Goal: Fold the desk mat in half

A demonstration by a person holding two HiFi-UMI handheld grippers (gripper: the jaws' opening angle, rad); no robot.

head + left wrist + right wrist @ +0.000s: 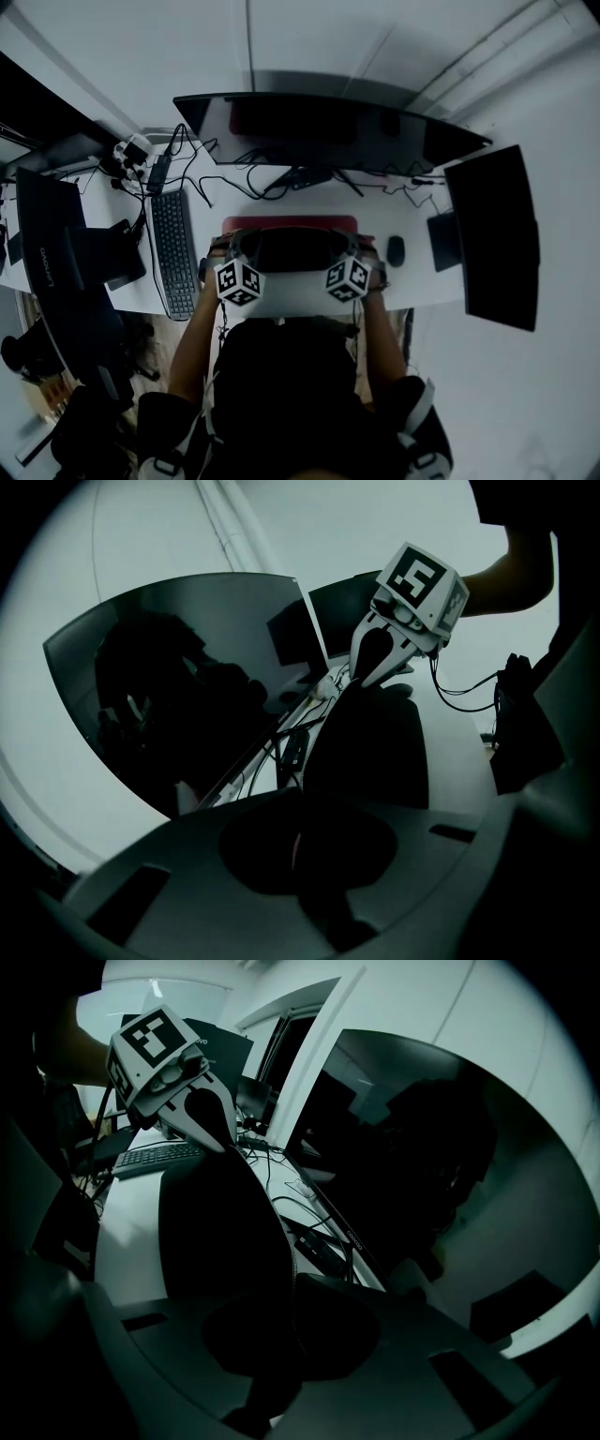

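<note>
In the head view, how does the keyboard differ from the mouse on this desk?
The keyboard lies left of the desk mat; the mouse lies right of it. The keyboard is long and rectangular; the mouse is small and oval. The keyboard runs lengthwise away from the person, nearly to the desk's front edge; the mouse sits further back. Both are dark and rest on the white desk.

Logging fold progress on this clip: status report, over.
Left gripper, right gripper shut on desk mat. Mat raised, fold not done. Keyboard, mouse off to its sides.
</note>
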